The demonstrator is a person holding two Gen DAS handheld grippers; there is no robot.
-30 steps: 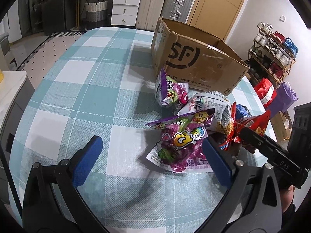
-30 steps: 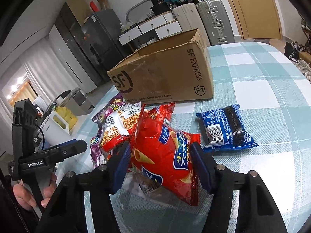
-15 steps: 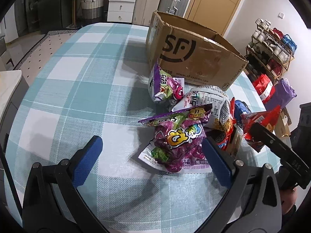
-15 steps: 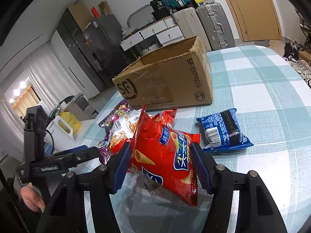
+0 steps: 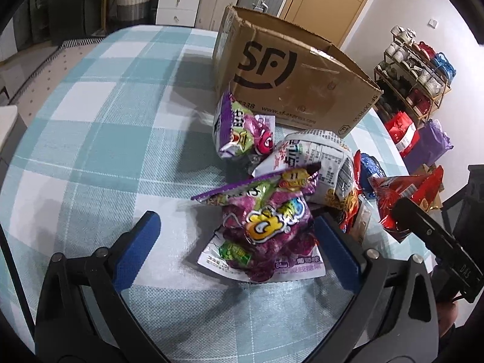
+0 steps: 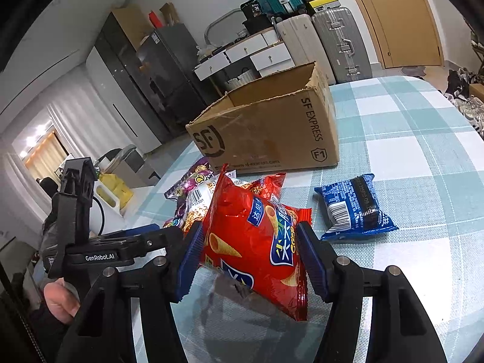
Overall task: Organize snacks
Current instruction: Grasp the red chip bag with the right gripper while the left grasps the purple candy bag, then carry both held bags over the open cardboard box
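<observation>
Both wrist views look steeply down, close over the snack pile (image 5: pixel 272 211), sharing the cardboard box (image 6: pixel 272 130).

I count one brown cardboard box (image 6: pixel 266 133) on my checked tabletop (image 6: pixel 408 139), two purple candy bags (image 5: pixel 269 227), one white noodle-snack bag (image 5: pixel 314 157), one red corn-cone crisp bag (image 6: pixel 254 239) and one blue wrapped biscuit pack (image 6: pixel 354 205).

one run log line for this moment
left tongs: open over purple candy bag | right tongs: shut on red chip bag | cardboard box: open
</observation>
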